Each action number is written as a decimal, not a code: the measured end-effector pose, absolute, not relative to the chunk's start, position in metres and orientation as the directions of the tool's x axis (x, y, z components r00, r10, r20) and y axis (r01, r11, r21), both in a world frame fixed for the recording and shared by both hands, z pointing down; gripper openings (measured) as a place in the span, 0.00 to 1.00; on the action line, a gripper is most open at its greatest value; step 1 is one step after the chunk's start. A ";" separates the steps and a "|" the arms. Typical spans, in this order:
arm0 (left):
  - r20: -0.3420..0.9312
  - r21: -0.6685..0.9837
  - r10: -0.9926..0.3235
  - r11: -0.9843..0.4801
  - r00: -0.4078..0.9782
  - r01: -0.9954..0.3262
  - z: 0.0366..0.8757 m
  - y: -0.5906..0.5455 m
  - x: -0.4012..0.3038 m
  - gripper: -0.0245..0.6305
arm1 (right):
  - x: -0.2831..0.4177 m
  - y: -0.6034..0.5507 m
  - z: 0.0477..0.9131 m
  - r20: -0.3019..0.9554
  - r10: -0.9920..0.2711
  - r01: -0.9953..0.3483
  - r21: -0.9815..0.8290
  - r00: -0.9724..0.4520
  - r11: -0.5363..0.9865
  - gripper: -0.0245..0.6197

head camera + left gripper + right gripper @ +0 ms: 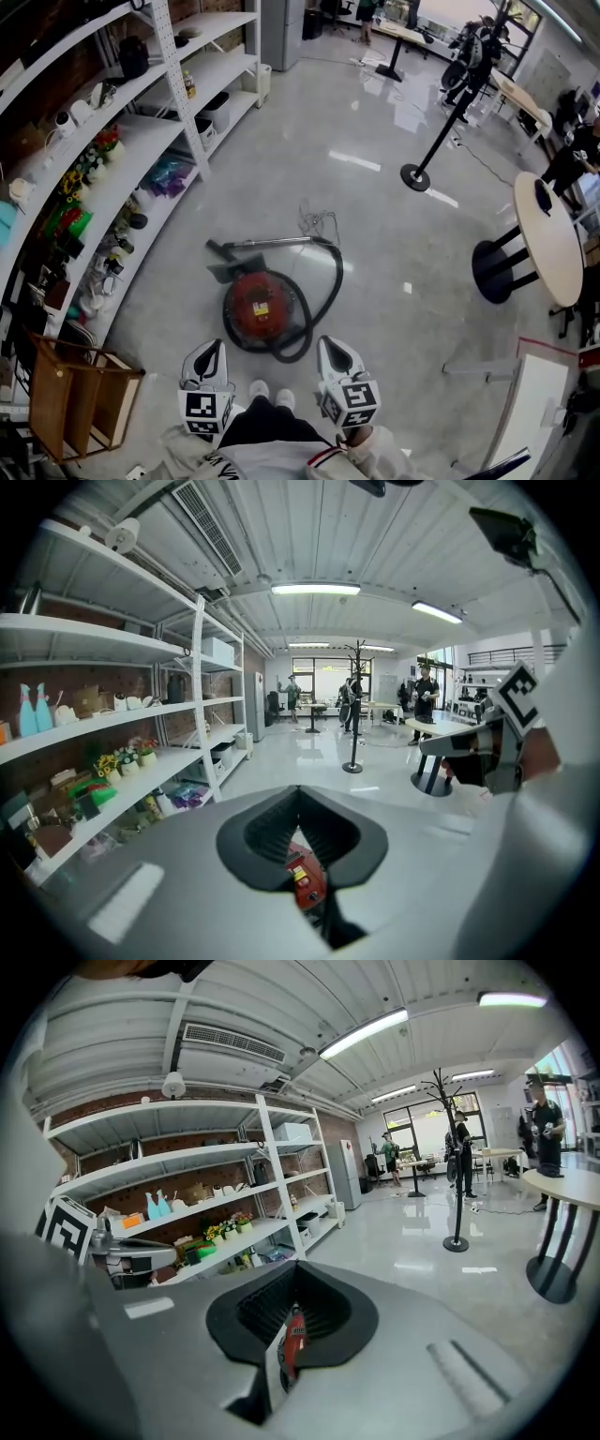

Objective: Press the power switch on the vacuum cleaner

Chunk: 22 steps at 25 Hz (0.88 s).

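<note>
The room is a large workshop with a glossy grey floor (375,234). Along the left wall stand long white shelves (141,141), which carry flowers, boxes and other small goods. Near their lower end a wooden crate (80,398) stands on the floor.

The left gripper (210,354) hangs low in the head view, just in front of the person's white shoes (270,394), and its tip points forward. In the left gripper view its jaws (300,836) stand almost together. Only a thin slit stays between them and they hold nothing.

The vacuum cleaner (262,305) is a round red one, and it stands on the floor in front of the shoes, between the two grippers and a little ahead of them. Neither gripper touches it. Its black hose (323,300) curls around its right side, and its wand (272,242) lies flat on the floor behind it. A part of the red body shows through the slit of the left gripper (307,881) and of the right one (293,1340). The switch is too small to make out.

The right gripper (336,356) hangs level with the left one. Its jaws (292,1321) are also nearly closed and grip nothing.

Further right, well apart, a black pole stand (415,176) rises from a round base. Beside it is a round table (548,234) on a dark foot.
</note>
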<state>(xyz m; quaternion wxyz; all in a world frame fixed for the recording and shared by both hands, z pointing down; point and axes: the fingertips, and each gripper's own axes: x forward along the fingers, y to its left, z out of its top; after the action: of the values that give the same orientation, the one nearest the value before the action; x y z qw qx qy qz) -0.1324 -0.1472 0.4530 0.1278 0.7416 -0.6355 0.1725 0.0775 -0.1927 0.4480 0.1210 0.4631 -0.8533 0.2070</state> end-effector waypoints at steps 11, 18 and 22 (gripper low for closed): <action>0.449 0.008 -0.872 -0.215 0.196 -0.977 0.482 -0.162 -0.127 0.04 | 0.074 -0.195 0.470 0.439 -0.741 -0.861 -0.238 -0.507 0.449 0.04; 0.484 0.024 -0.845 -0.246 0.226 -0.969 0.521 -0.174 -0.126 0.04 | 0.063 -0.208 0.482 0.440 -0.747 -0.867 -0.244 -0.498 0.435 0.04; 0.490 0.038 -0.835 -0.268 0.252 -0.963 0.536 -0.179 -0.118 0.04 | 0.060 -0.211 0.490 0.440 -0.752 -0.871 -0.249 -0.491 0.423 0.04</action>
<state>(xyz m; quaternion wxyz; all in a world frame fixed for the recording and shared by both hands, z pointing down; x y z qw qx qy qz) -0.1184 -0.1794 0.5356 0.1678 0.7733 -0.5810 0.1905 0.0601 -0.2115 0.4899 0.1316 0.4871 -0.8332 0.2264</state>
